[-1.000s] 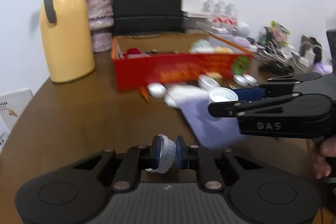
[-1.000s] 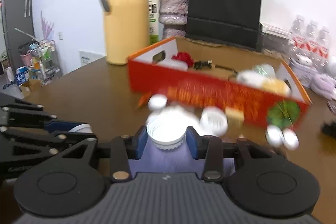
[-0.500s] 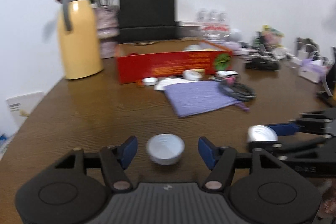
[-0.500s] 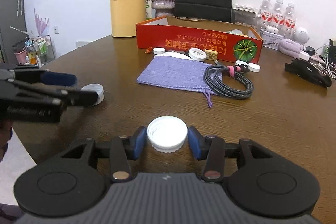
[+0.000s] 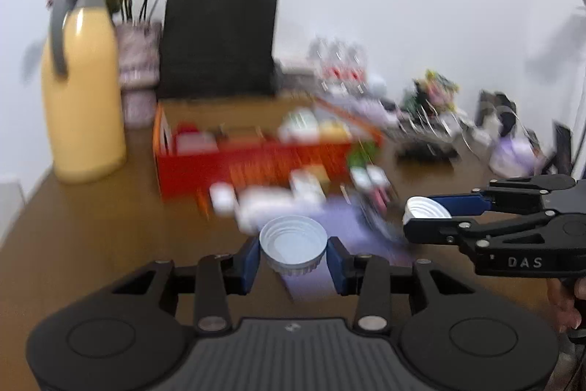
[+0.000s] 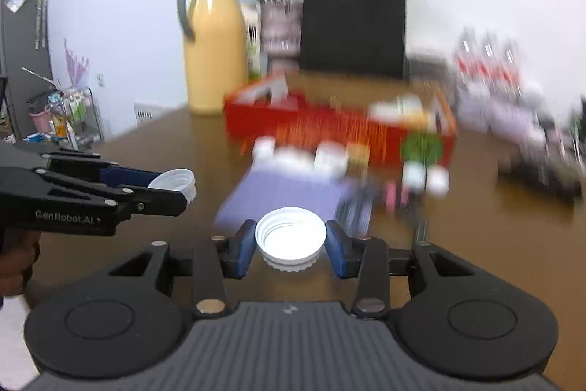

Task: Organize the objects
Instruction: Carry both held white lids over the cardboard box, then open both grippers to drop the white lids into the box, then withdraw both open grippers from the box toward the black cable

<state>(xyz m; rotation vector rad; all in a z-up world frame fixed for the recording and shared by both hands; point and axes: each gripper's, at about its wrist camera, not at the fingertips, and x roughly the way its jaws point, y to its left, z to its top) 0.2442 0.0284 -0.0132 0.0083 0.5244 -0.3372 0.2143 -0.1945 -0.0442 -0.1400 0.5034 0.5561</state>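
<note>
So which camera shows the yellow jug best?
The left wrist view: the yellow jug stands closer and bigger, handle to base. The right wrist view shows the jug whole too, but farther off.

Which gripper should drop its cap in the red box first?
Right, probably. The right gripper is clamped on the right cap with the box ahead. The left gripper faces it too, but its jaws are closing around the left cap.

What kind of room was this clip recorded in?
Probably a home or small-office room, not a lab: a cluttered brown wooden table holds a yellow thermos jug, a vase of flowers and water bottles.
</note>
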